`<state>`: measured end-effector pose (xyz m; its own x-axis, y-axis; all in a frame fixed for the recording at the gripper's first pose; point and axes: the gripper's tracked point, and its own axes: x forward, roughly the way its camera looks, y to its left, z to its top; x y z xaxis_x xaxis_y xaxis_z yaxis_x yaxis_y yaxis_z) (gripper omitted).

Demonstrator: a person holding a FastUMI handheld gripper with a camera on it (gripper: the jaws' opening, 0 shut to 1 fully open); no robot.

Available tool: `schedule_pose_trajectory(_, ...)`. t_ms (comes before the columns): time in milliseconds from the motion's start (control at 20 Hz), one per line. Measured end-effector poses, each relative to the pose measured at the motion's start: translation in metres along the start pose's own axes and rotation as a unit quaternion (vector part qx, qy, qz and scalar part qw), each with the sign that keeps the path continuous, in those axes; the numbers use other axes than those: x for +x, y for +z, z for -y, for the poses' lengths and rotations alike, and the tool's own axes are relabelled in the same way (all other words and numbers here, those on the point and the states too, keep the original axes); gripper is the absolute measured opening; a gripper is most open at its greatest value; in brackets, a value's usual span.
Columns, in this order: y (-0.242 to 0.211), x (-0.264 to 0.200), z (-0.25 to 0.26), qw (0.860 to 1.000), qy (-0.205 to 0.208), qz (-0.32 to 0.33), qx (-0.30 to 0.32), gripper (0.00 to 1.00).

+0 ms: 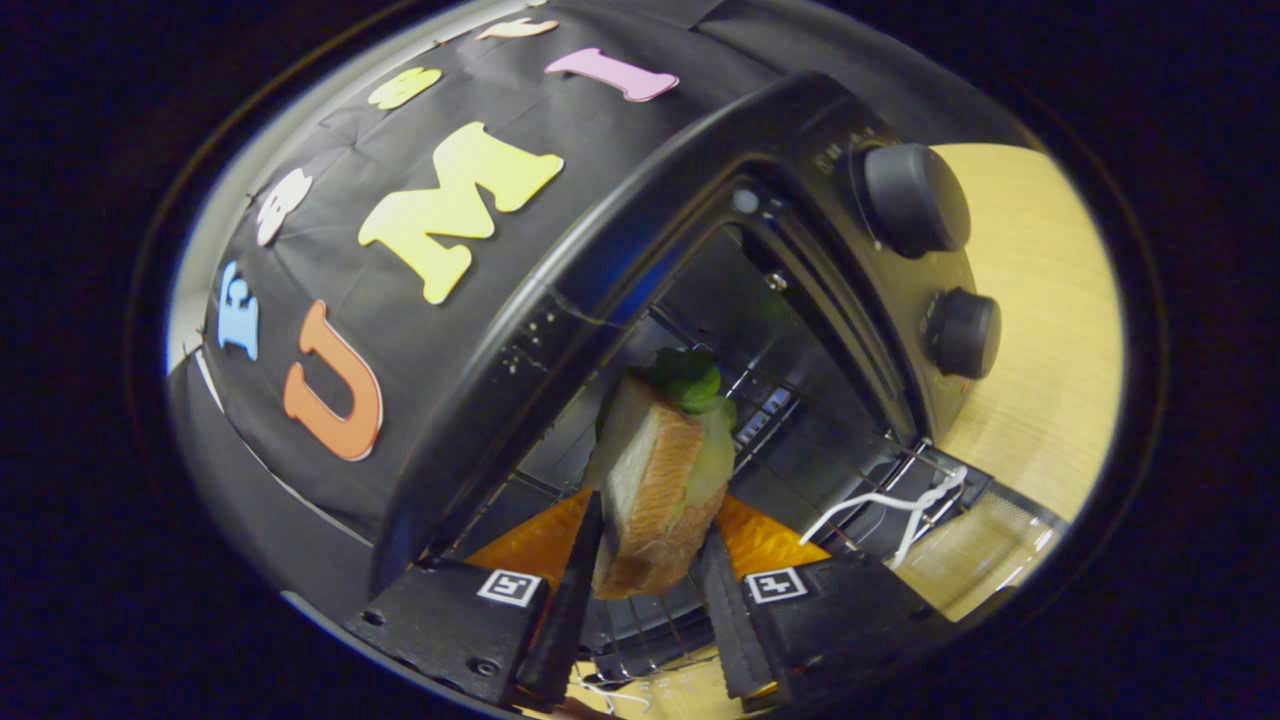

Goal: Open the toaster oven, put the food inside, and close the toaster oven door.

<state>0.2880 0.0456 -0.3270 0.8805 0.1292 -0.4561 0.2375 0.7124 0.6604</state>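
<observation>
Gripper view: sandwich between jaws, toaster oven open.

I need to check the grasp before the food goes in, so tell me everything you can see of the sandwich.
The sandwich stands on edge, clamped between the two fingers of the hand-held gripper, which press on its two bread faces. It has pale bread slices with browned, toasted crust, a pale filling and a green leaf poking out at its far end. That far end reaches into the open toaster oven, above its wire rack. Whether it touches the rack cannot be told.
</observation>
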Motion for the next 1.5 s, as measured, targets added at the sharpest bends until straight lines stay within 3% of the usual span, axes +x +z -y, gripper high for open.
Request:
schedule_pose_trajectory(200,-0.005,-0.002,-0.005,0.996,-0.009,-0.013,-0.089,0.73)
schedule_pose_trajectory(350,-0.015,-0.001,-0.006,0.983,-0.019,-0.04,-0.178,0.84)
schedule_pose_trajectory(500,-0.025,-0.003,0.006,0.954,-0.044,-0.074,-0.286,0.96)
schedule_pose_trajectory(650,-0.025,-0.002,0.018,0.918,-0.078,-0.078,-0.382,0.97)
schedule_pose_trajectory(1150,-0.038,-0.03,0.03,0.906,-0.106,-0.112,-0.394,0.97)
schedule_pose_trajectory(1250,-0.032,-0.043,0.027,0.909,-0.111,-0.087,-0.392,0.98)
schedule_pose_trajectory(1500,-0.06,-0.099,0.022,0.905,-0.094,-0.124,-0.396,0.98)
